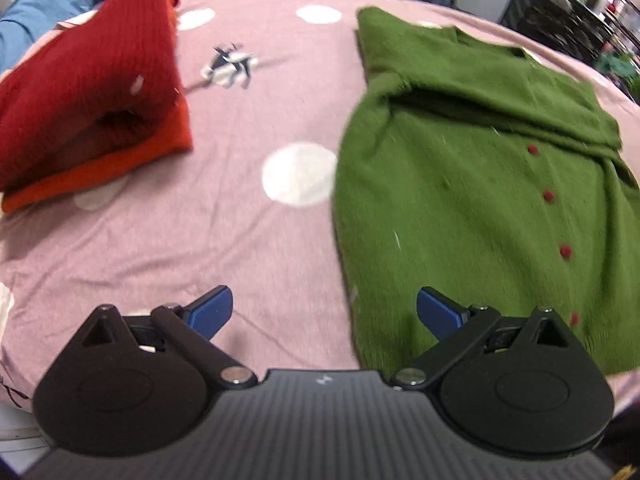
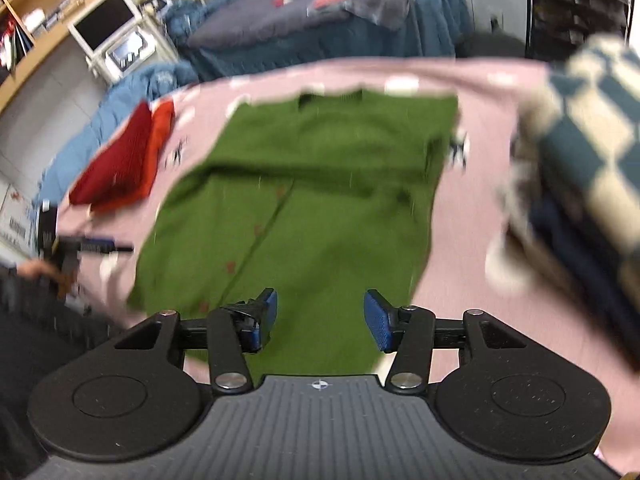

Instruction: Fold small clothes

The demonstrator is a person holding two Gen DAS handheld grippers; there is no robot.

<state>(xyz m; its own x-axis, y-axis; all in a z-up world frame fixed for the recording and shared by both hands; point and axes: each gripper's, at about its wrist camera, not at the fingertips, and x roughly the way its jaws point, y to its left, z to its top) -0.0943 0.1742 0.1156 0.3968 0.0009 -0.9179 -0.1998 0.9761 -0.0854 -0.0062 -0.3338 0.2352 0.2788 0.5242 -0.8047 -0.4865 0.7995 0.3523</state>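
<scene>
A pink sheet (image 1: 168,240) with white dots covers the whole work surface; a small dark animal print (image 1: 230,66) lies on it between the two garment groups.

The green cardigan (image 1: 460,184) is the largest item. It lies flat on the sheet, buttoned front up, with a row of red buttons (image 1: 549,196) running down it. A sleeve is folded across the chest, forming a band with a dark fold line beneath. In the right wrist view the cardigan (image 2: 304,200) spreads directly ahead of the camera, collar at the far end.

A stack of folded clothes (image 2: 576,184), topped by a checked dark-and-cream piece, sits on the sheet to the right of the cardigan, apart from it.

A folded red sweater (image 1: 92,92) rests on a folded orange piece (image 1: 120,168), well left of the cardigan.

The left gripper (image 1: 324,312) hangs above the cardigan's near left edge, jaws spread wide, nothing between the blue pads (image 1: 212,310); one pad is over bare sheet, the other over green knit. Contact with the cloth cannot be confirmed.

The right gripper (image 2: 320,316) is above the cardigan's near hem, jaws released, empty.

The person's hand (image 2: 36,270) shows at the far left of the right wrist view, blurred.
</scene>
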